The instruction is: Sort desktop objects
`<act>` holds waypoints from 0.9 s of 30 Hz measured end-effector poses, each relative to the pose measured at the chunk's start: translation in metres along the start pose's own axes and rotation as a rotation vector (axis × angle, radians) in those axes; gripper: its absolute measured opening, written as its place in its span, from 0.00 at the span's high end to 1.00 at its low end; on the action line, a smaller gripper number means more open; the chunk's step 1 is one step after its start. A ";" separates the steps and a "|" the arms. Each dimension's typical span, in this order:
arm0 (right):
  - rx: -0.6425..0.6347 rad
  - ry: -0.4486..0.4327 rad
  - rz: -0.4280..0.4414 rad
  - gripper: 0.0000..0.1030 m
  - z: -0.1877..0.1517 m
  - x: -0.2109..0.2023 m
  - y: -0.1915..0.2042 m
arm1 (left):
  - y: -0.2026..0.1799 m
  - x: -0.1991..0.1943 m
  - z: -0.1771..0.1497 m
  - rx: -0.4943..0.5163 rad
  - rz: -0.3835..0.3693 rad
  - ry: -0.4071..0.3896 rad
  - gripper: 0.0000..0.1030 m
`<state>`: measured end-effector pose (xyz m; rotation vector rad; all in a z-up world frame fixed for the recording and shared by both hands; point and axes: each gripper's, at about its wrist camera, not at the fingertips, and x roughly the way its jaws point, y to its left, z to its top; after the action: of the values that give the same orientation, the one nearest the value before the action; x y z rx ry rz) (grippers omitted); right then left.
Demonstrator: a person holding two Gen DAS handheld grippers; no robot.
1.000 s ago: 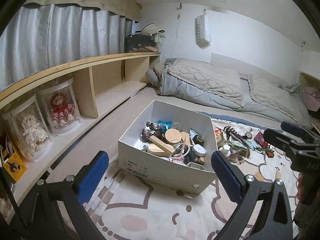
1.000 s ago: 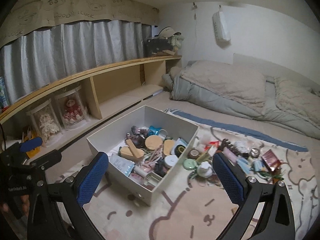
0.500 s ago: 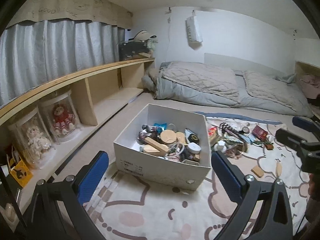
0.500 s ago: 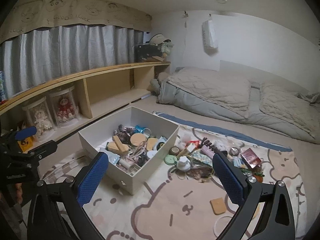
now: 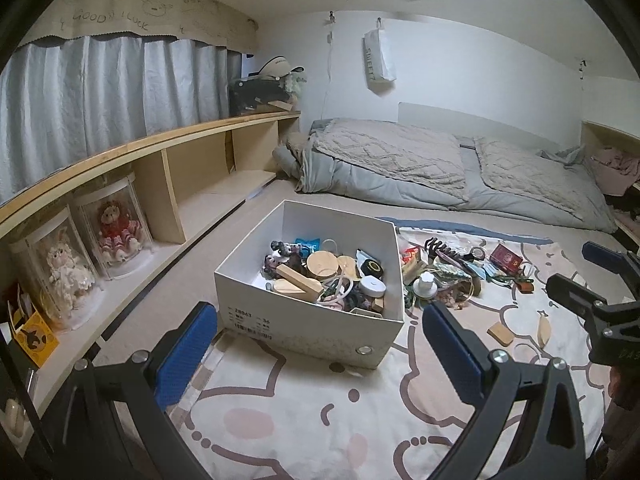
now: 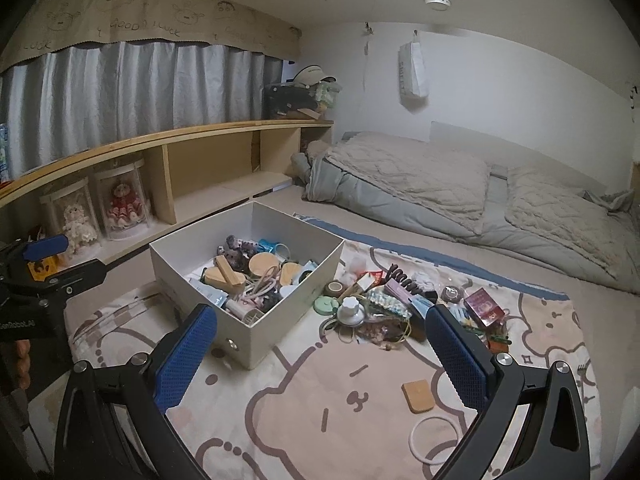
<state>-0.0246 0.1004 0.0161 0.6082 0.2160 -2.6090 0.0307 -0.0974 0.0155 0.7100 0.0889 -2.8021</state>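
A white cardboard box (image 5: pixel 304 322) (image 6: pixel 176 276) stands on a patterned blanket (image 5: pixel 288 412) (image 6: pixel 320 400), filled with several small items such as wooden discs and a wooden block (image 5: pixel 298 278). A pile of loose small objects (image 5: pixel 452 272) (image 6: pixel 392 304) lies to the right of the box. A tan pad (image 6: pixel 418 396) and a white ring (image 6: pixel 434 440) lie apart, nearer to me. My left gripper (image 5: pixel 320 356) is open and empty, held back from the box. My right gripper (image 6: pixel 322 356) is open and empty, above the blanket.
A long wooden shelf (image 5: pixel 132 184) (image 6: pixel 160 160) with two dolls in clear cases runs along the left. A bed with grey and beige quilts (image 5: pixel 440 168) (image 6: pixel 460 188) fills the back. Grey curtains hang over the shelf.
Both grippers have drawn back and risen from the box, so box and pile look smaller and farther away. Both stay open and empty.
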 end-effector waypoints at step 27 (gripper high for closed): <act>0.017 0.015 -0.002 0.00 -0.006 -0.007 -0.005 | -0.005 -0.007 -0.001 0.001 -0.011 -0.010 0.00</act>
<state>-0.0191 0.1089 0.0142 0.6344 0.1994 -2.6116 0.0361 -0.0904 0.0182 0.6971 0.0902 -2.8165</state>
